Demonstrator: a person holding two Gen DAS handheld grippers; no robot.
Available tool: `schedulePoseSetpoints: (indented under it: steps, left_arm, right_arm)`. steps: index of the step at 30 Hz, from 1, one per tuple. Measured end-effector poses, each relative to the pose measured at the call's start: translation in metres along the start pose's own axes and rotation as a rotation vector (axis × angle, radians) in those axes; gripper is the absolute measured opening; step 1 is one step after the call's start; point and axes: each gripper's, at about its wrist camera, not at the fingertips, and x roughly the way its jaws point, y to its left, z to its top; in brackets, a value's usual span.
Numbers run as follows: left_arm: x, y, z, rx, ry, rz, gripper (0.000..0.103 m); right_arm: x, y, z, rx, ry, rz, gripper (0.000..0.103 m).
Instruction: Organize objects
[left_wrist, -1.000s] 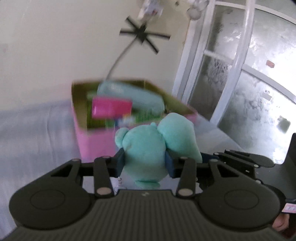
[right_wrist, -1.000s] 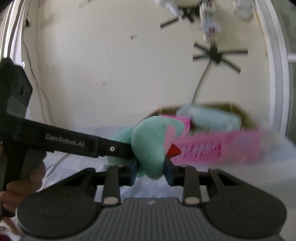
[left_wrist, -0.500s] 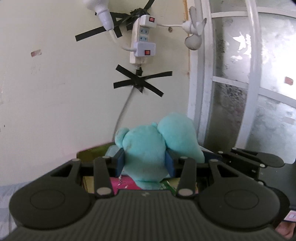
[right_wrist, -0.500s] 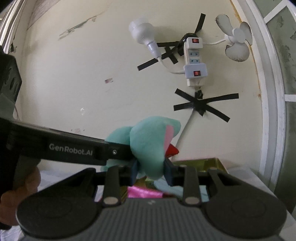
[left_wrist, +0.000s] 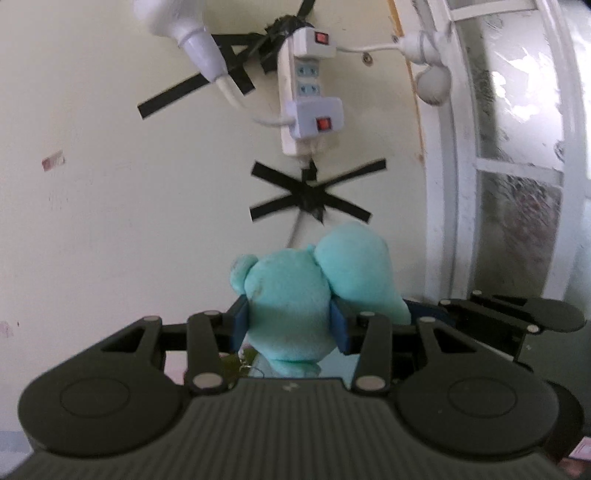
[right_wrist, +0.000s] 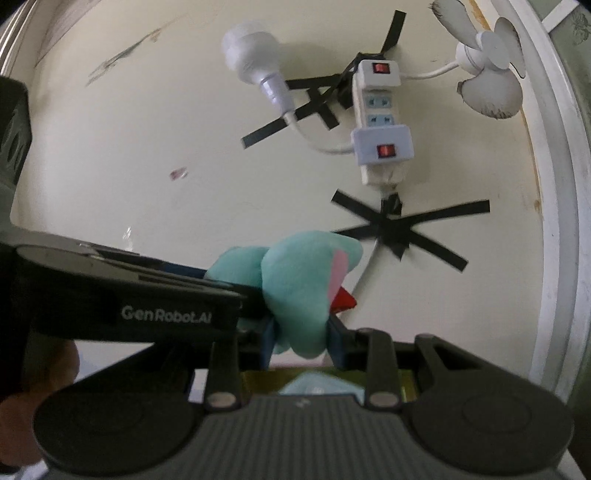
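Observation:
A teal plush toy (left_wrist: 295, 295) with a pink and red patch (right_wrist: 295, 280) is held by both grippers at once. My left gripper (left_wrist: 290, 326) is shut on its body. My right gripper (right_wrist: 301, 334) is shut on its head end, beside the left one. The toy is lifted in front of the wall. The storage box is almost hidden below the grippers; only a strip of its yellow-green inside (right_wrist: 258, 382) with a pale blue item (right_wrist: 317, 386) shows under the right gripper.
A white power strip (right_wrist: 378, 122), a bulb (right_wrist: 255, 70) and a small fan (right_wrist: 487, 81) are taped to the cream wall straight ahead. A white window frame (left_wrist: 443, 192) stands at the right. The left gripper's body (right_wrist: 122, 302) crosses the right wrist view.
Both grippers have risen and tilted up with the toy. The pink box, in full view a second ago, has dropped below the grippers and the wall fittings now fill the views.

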Motion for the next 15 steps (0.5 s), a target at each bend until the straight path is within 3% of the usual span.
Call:
schedulePoseSetpoints:
  steps: [4,8,15]
  left_arm:
    - [0.015,0.007,0.002,-0.022,0.001,0.014,0.048]
    - [0.034,0.009,-0.012,-0.009,0.041,0.011,0.049]
    - [0.057,0.01,-0.034,-0.036,0.096,0.017,0.05]
  right_arm:
    - [0.019,-0.008,0.002,0.029,-0.004,0.007,0.028]
    - [0.036,-0.016,-0.017,0.076,0.025,0.019,0.028]
    - [0.058,-0.027,-0.04,0.103,0.142,0.028,0.028]
